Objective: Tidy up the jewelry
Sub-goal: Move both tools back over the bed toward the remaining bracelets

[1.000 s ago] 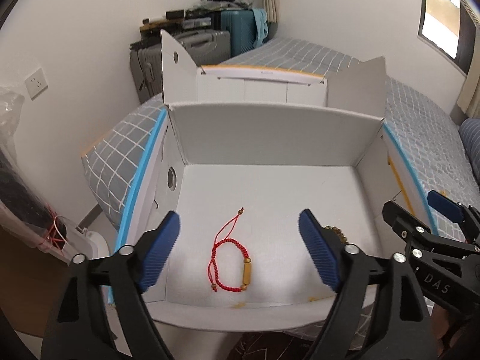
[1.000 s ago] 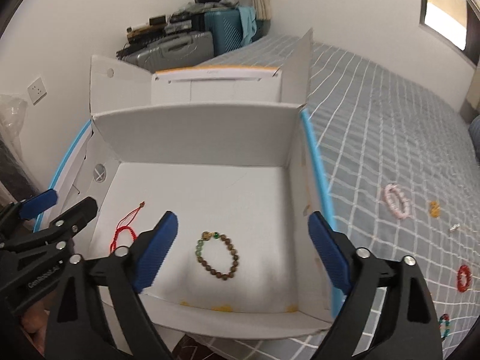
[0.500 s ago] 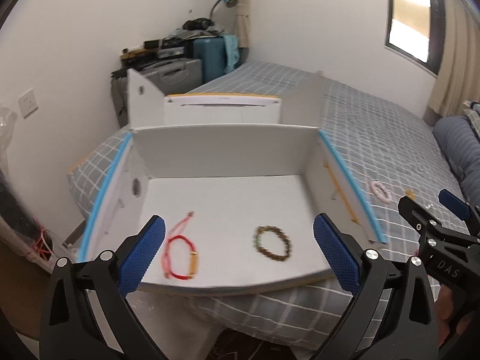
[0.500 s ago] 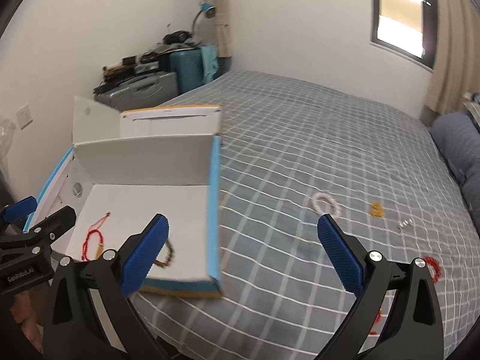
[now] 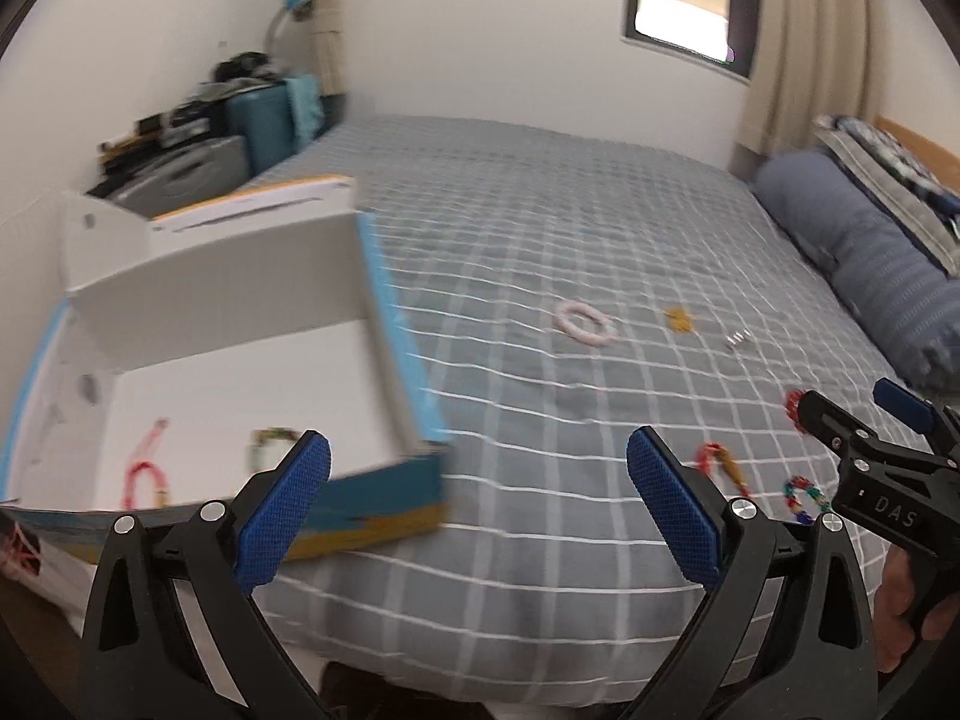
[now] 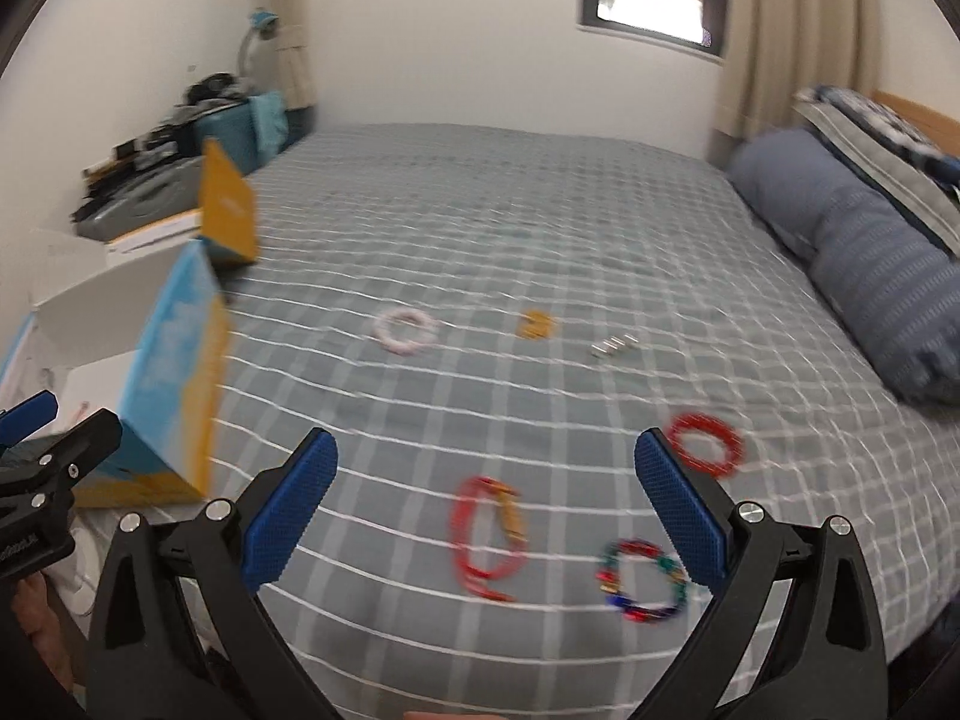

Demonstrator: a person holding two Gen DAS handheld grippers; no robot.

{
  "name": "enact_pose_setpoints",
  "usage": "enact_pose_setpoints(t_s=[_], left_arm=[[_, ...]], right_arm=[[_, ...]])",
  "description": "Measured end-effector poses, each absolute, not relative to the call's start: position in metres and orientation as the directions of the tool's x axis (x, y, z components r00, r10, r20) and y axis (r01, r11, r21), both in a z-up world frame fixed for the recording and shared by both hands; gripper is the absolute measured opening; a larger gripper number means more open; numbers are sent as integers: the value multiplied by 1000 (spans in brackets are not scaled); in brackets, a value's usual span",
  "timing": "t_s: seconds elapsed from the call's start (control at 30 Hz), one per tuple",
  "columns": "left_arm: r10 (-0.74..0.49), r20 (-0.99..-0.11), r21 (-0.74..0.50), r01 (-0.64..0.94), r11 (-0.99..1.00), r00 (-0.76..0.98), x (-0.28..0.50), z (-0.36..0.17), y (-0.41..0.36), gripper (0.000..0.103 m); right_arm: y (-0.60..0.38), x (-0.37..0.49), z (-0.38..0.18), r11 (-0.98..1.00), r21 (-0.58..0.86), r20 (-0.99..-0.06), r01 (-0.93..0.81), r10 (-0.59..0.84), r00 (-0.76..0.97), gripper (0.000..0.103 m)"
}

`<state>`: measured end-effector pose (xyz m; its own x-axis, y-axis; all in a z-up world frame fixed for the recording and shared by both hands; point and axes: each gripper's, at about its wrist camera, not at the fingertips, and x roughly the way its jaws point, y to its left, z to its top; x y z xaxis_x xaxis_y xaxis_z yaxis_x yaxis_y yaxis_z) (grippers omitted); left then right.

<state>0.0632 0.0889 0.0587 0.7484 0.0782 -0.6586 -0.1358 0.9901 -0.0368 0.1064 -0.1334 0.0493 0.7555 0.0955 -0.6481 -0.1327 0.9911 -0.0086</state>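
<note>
A white cardboard box (image 5: 216,276) with blue and yellow sides sits at the left end of the bed; inside lie a red cord bracelet (image 5: 144,471) and a brown bead bracelet (image 5: 270,444). On the grey checked bedspread lie a pink bracelet (image 6: 405,330), a small yellow piece (image 6: 536,324), silver pieces (image 6: 612,346), a red bead ring (image 6: 707,444), a red cord bracelet (image 6: 489,531) and a multicoloured bead bracelet (image 6: 642,582). My left gripper (image 5: 480,498) is open and empty over the bed beside the box. My right gripper (image 6: 486,504) is open and empty above the red cord bracelet.
A long blue bolster pillow (image 6: 858,258) lies at the right end of the bed. Suitcases and clutter (image 5: 198,138) stand against the wall behind the box. The box's outer side (image 6: 174,372) stands close to my left gripper in the right wrist view.
Both grippers have swung right, away from the box interior and over the bedspread. The loose jewelry on the bed has come into view; the bracelets stay in the box.
</note>
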Motion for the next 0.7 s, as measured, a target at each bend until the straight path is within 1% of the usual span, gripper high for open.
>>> enact_pose_setpoints(t_s=[0.1, 0.33, 0.57, 0.7], left_arm=[[37, -672, -46, -92, 995, 739, 78, 48, 60, 97], [-36, -689, -41, 10, 999, 723, 107, 28, -7, 97], [-76, -711, -63, 44, 997, 699, 138, 1, -48, 97], [-86, -737, -74, 47, 996, 671, 148, -15, -58, 97]], right_arm=[[-163, 107, 38, 996, -3, -664, -84, 60, 745, 96], [-213, 106, 17, 999, 24, -693, -29, 38, 720, 95], [-242, 108, -6, 999, 35, -723, 10, 19, 690, 95], [-248, 110, -20, 1000, 26, -747, 11, 12, 665, 95]])
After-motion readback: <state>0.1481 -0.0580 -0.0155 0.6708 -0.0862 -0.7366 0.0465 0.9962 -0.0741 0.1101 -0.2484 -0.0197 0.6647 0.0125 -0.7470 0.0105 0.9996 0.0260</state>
